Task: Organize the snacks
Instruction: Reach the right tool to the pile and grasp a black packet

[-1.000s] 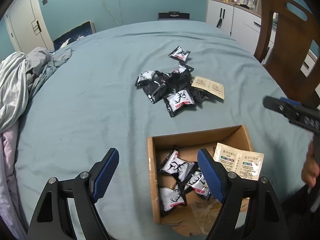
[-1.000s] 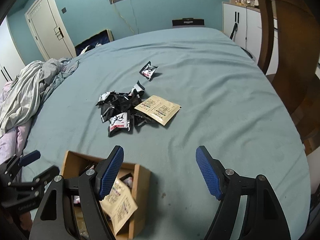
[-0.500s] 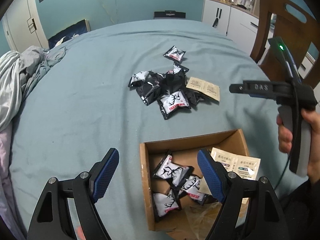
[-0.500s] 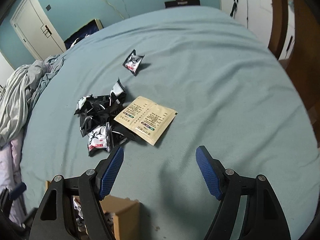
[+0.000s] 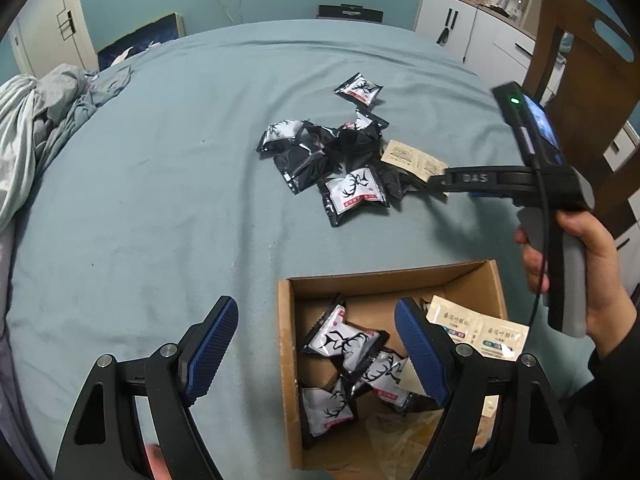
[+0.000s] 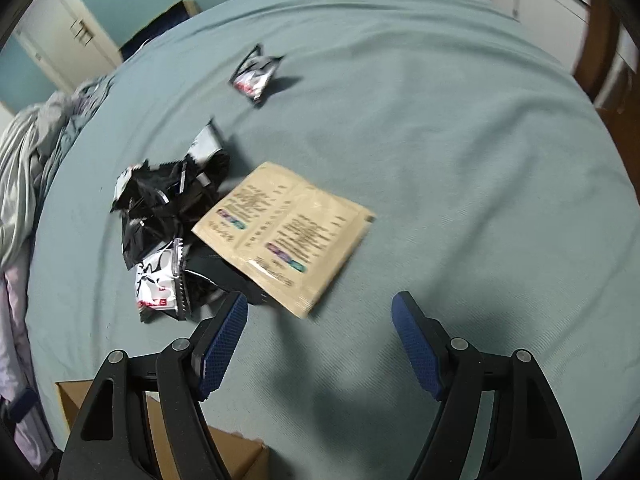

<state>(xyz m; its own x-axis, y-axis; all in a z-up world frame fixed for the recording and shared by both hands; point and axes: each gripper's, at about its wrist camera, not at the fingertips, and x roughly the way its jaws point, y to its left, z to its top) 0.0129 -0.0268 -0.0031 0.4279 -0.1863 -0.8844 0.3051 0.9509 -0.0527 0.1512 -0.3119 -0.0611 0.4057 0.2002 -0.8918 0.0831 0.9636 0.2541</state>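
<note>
The flat beige paper sachet lies on the teal bed just beyond the wide, empty right tongs, partly overlapping blurred black-and-white snack packets; left tongs gape over the brown cardboard box.

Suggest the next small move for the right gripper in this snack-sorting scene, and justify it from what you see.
Probably lower the right gripper onto the near edge of the beige packet and close. Its jaws are open and empty just short of that packet, which lies flat on the bedcover beside the black snack pile, while a similar packet already sits in the cardboard box.
</note>
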